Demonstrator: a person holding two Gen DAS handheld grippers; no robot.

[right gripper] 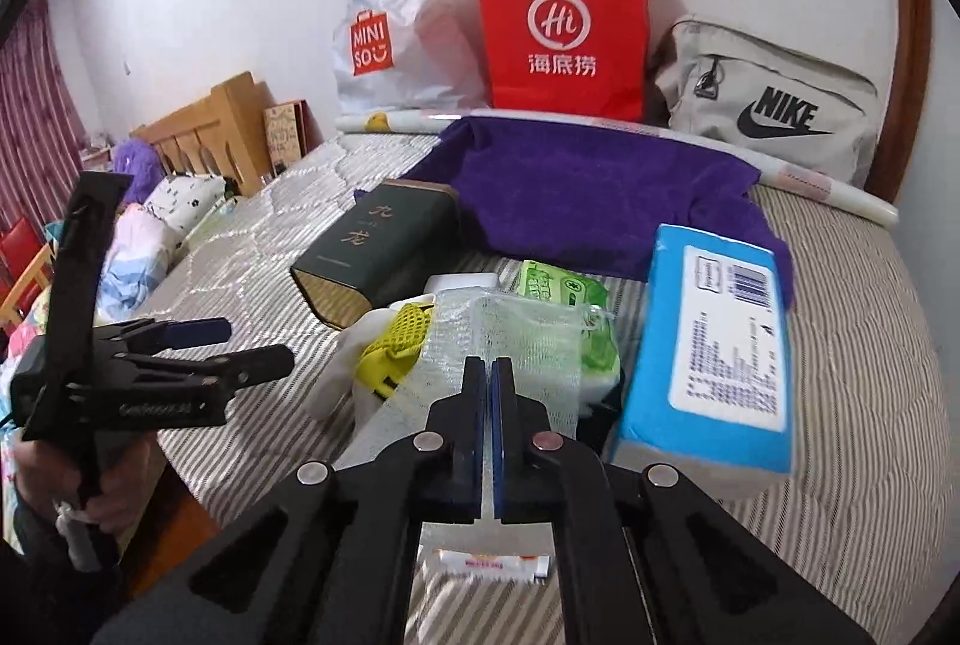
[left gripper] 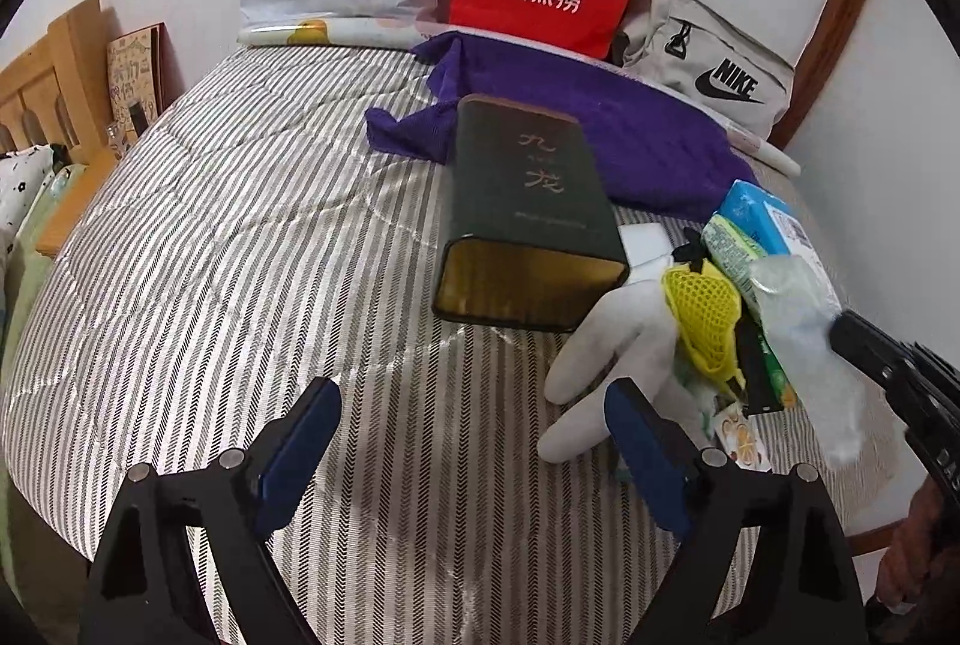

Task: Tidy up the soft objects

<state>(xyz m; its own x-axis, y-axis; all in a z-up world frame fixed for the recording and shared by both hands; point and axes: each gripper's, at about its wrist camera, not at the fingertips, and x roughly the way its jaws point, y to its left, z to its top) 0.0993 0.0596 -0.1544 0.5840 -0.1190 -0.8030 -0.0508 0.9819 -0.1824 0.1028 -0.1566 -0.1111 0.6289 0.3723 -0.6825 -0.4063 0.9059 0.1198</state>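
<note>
A dark green tin box [left gripper: 528, 219] lies on its side on the striped bed, open end facing me; it also shows in the right wrist view [right gripper: 372, 249]. My left gripper [left gripper: 474, 435] is open and empty, just in front of the tin, its right finger by a white plush piece [left gripper: 606, 363]. My right gripper [right gripper: 492, 375] is shut on a white mesh foam sleeve [right gripper: 510, 339], also seen in the left wrist view [left gripper: 804, 333]. A yellow net [right gripper: 399, 339], green wipes pack [right gripper: 558, 285] and blue tissue pack [right gripper: 714, 339] lie in the pile.
A purple towel [right gripper: 588, 189] lies behind the pile. A red paper bag [right gripper: 564, 33], a white Miniso bag [right gripper: 390, 33] and a grey Nike bag [right gripper: 774, 105] stand against the wall. A wooden headboard [right gripper: 204, 135] is at the left. A small sachet [right gripper: 492, 564] lies beneath my right gripper.
</note>
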